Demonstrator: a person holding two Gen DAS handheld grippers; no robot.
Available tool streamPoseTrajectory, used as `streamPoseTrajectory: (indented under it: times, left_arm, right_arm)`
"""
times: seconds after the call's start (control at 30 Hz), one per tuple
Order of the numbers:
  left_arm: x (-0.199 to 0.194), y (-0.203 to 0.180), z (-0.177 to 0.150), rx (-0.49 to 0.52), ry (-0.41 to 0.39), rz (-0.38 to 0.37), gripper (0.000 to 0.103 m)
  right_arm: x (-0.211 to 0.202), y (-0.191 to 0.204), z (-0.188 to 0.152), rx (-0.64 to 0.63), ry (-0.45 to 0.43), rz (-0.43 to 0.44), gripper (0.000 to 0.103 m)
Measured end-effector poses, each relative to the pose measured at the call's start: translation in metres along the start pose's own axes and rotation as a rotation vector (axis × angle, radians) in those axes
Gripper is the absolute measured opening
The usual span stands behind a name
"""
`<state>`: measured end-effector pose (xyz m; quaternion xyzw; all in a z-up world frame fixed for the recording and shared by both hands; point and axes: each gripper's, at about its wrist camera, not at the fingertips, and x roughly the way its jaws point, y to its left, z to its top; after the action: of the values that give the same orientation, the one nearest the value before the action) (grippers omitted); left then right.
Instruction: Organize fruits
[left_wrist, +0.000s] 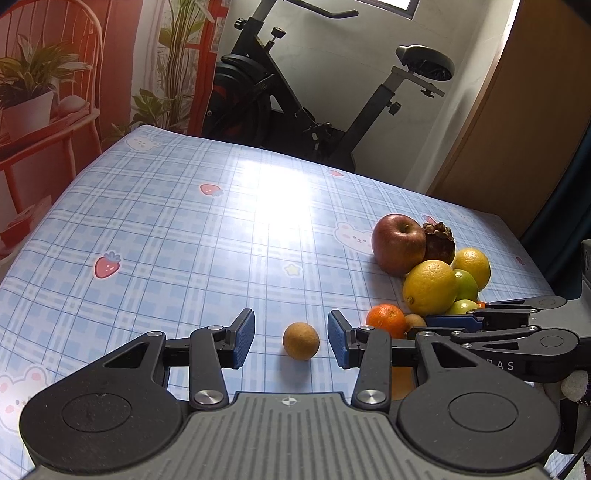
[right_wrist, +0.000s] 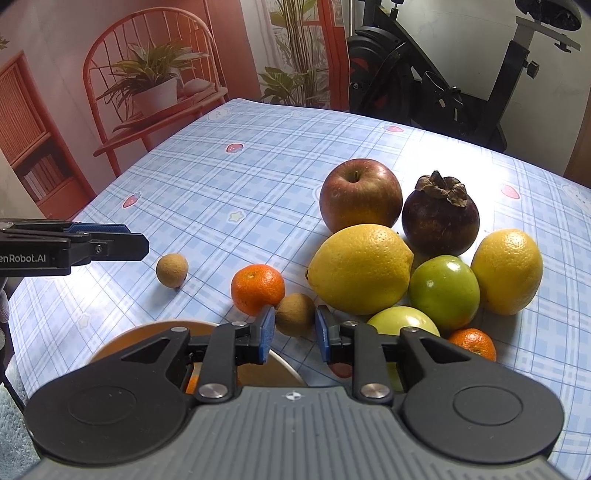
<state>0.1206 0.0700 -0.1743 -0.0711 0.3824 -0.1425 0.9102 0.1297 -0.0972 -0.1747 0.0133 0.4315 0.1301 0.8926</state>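
My left gripper (left_wrist: 291, 338) is open, its blue pads on either side of a small brown longan (left_wrist: 301, 340) on the table, not touching it; this fruit also shows in the right wrist view (right_wrist: 172, 269). My right gripper (right_wrist: 294, 332) is open around a second longan (right_wrist: 295, 314), with small gaps. Beside it lie a mandarin (right_wrist: 258, 289), two lemons (right_wrist: 361, 268) (right_wrist: 508, 270), a red apple (right_wrist: 360, 194), a mangosteen (right_wrist: 440, 218), two green fruits (right_wrist: 444, 291) and another mandarin (right_wrist: 472, 342).
An orange-rimmed bowl (right_wrist: 255, 373) sits under my right gripper at the near edge. The blue plaid tablecloth (left_wrist: 166, 240) covers the table. An exercise bike (left_wrist: 295, 92) stands behind the far edge, with a printed backdrop at left.
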Motion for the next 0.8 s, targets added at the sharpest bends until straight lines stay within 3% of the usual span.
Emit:
streamPoseTrajectory:
  times: [0.4,0.8]
  left_arm:
    - [0.015,-0.004,-0.003,0.002,0.047,-0.020,0.047]
    - [0.036,-0.009,-0.006,0.014,0.088,0.009,0.045]
  right_arm:
    - [-0.007,0.001,-0.008,0.007,-0.044,0.008,0.027]
    - [-0.011,0.002,-0.010,-0.009,-0.061,0.005,0.026]
